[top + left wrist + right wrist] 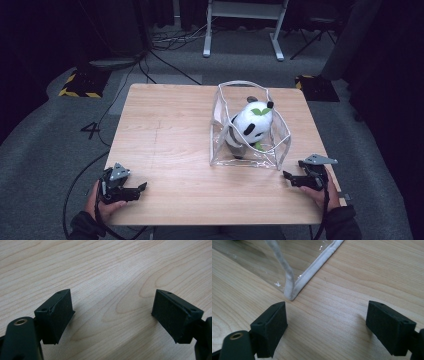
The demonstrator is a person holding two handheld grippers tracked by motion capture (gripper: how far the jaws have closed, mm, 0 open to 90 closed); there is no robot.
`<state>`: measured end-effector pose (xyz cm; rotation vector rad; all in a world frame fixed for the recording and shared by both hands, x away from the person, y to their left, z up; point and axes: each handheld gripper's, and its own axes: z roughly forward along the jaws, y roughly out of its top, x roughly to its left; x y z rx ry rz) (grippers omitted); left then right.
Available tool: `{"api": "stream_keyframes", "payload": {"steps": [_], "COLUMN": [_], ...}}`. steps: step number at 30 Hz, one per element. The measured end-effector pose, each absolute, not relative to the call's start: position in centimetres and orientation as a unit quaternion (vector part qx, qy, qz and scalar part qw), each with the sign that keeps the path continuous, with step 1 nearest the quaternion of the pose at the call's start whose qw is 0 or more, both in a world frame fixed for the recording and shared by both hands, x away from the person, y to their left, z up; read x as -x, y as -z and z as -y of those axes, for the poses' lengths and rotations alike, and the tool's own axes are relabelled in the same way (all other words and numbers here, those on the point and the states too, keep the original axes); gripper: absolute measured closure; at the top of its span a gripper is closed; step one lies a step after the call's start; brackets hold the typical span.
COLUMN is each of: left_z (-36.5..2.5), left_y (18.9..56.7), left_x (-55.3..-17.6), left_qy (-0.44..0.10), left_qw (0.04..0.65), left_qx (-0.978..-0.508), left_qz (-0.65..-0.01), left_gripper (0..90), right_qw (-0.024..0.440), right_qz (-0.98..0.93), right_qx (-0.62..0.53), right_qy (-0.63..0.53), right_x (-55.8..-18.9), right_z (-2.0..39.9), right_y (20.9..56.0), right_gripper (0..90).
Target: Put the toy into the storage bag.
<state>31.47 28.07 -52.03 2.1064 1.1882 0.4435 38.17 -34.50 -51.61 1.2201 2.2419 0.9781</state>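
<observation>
In the high view a clear bag point(250, 127) stands on the right half of the tabletop point(165, 135), nearer the right edge than the left, with a panda point(251, 126) sitting inside it and its top open upward. The right tongs point(289, 177) rest near the near right corner, their tips pointing left and lying just beside the bag's near right bottom corner, apart from it. The left tongs point(142, 188) rest near the near left corner, tips pointing right, well apart from the bag across bare wood. So the right hand point(320, 192) is much the nearer, and the bag lies ahead and slightly left of its tips. In the left gripper view the left tongs point(112, 312) stand wide, with nothing but wood grain between the pads. In the right gripper view the right tongs point(327, 320) also stand wide and empty; the bag's white-bound bottom corner point(291, 295) lies just past the left pad, close to it, with the seam running away up and to the right. A reach for the bag would likely start from this corner.
</observation>
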Motion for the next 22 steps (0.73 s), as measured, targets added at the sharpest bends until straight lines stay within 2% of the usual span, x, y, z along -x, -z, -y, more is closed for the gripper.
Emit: {"api": "stream_keyframes", "payload": {"steps": [22], "left_z": [-28.05], "left_y": [52.03], "left_x": [-31.5], "left_qy": [-0.169], "left_qw": [0.336], "left_qx": [-0.805], "left_qz": [-0.458], "left_gripper": [17.1], "right_qw": [0.202], "right_qz": [-0.803], "right_qx": [-0.437], "right_qy": [-0.35], "right_x": [-38.17], "right_z": [34.5], "right_y": [51.61], "right_gripper": [17.1]}}
